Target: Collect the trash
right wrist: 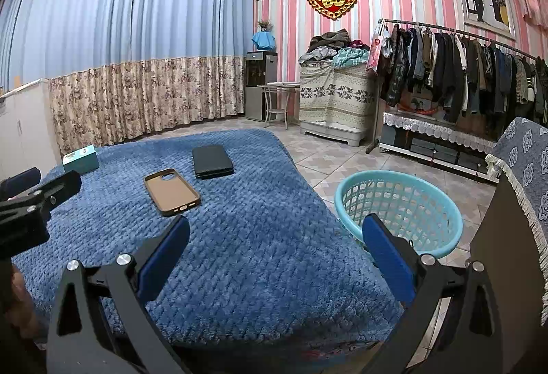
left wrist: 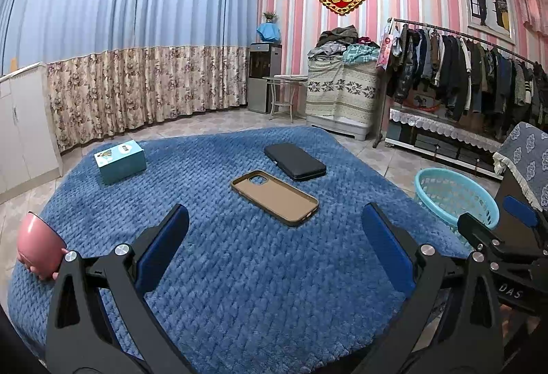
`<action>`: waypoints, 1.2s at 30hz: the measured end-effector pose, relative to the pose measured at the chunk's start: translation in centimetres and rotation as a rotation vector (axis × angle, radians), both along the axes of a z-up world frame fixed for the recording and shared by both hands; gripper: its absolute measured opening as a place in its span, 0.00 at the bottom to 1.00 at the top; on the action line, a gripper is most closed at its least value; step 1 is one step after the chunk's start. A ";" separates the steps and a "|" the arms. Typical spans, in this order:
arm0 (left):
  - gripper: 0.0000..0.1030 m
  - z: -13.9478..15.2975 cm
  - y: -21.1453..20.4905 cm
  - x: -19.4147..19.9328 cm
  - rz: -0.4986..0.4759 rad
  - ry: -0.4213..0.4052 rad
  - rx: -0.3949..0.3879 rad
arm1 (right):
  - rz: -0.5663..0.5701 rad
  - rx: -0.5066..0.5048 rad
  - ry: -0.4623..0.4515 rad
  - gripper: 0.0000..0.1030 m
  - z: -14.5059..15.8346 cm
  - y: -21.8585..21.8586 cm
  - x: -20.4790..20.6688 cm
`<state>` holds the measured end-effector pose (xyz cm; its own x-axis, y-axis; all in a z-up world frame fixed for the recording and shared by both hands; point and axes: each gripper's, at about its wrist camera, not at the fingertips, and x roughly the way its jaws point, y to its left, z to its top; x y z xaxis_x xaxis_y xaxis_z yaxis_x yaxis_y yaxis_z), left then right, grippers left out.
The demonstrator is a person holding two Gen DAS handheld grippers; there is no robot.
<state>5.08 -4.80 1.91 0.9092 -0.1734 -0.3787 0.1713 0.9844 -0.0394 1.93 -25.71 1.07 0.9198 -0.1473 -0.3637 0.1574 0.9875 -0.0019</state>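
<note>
Both tools are wide open and hold nothing: the left tool [left wrist: 274, 237] and the right tool [right wrist: 275, 243] hang over the blue table [left wrist: 239, 271]. On it lie a phone case [left wrist: 275, 197], a black case [left wrist: 295, 161], a teal box [left wrist: 120, 161] and a pink cup [left wrist: 39, 245]. The basket [right wrist: 399, 211] beside the table looks empty, so I think nothing is collected yet.

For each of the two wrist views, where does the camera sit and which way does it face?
Left wrist: sits behind the open left gripper, facing across the blue blanket toward the striped wall; the right gripper shows at right.
Right wrist: sits behind the open right gripper, facing the same way, nearer the basket; the left gripper shows at left.
Shared: phone case, black case, teal box, basket.
</note>
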 end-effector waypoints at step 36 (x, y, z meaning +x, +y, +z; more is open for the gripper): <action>0.95 0.9 -0.3 -0.5 -0.025 -0.031 0.005 | 0.001 0.004 0.000 0.96 0.0 -0.1 -0.1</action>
